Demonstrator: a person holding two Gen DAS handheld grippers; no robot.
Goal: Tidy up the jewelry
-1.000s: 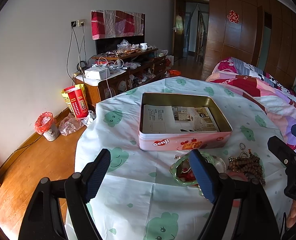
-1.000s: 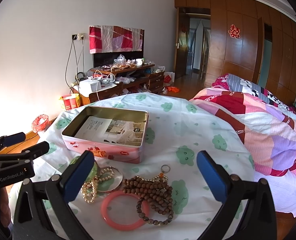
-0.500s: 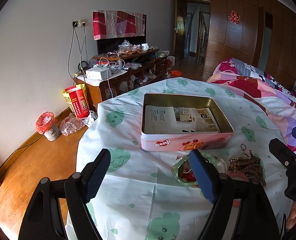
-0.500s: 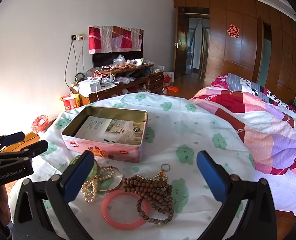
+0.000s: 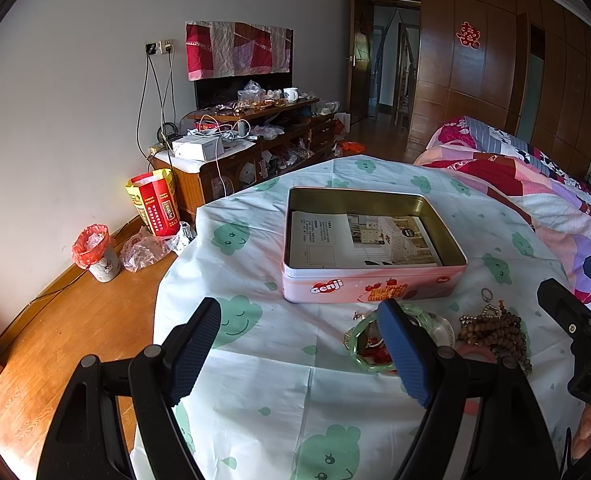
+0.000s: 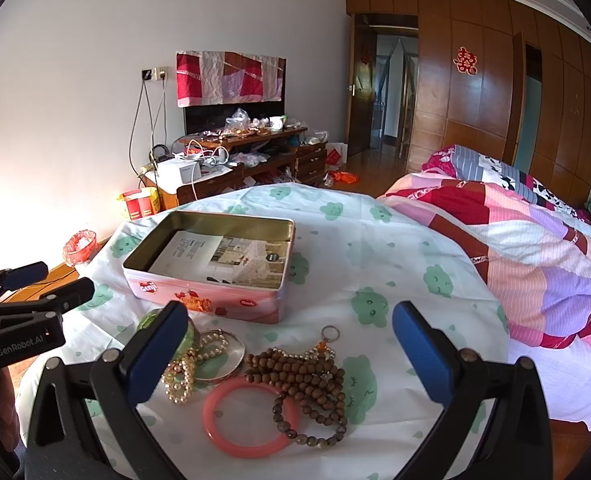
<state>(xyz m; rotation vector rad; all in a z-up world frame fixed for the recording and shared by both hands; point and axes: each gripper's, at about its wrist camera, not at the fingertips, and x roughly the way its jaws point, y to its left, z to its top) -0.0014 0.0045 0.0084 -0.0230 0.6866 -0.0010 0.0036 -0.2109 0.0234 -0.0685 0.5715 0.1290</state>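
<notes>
Your right gripper (image 6: 291, 350) is the one that counts here: its jaws stand wide apart with nothing between them, and the jewelry lies almost directly under and ahead of it, near the table's near edge. Between its blue pads (image 6: 417, 354) you look down on the pink bangle (image 6: 250, 416) lying flat, with the brown bead strand (image 6: 309, 380) heaped against its right side and partly over its rim. To the left sit the pearl strand (image 6: 183, 372), a silver bangle (image 6: 225, 356) and the green bangle (image 6: 155, 322), half hidden by your left-hand pad. The open pink tin (image 6: 215, 264) stands just beyond the pile toward the middle of the table (image 6: 395, 248), its long side running across your view, so any piece you lift travels forward and slightly left. Your left gripper (image 5: 299, 354) is likewise spread and empty, but it sits off toward the table's left edge; from it the pile lies to the right, its right pad overlapping the green bangle in view. The right hand looks nearer to the pink bangle and beads, the left to the green one.
</notes>
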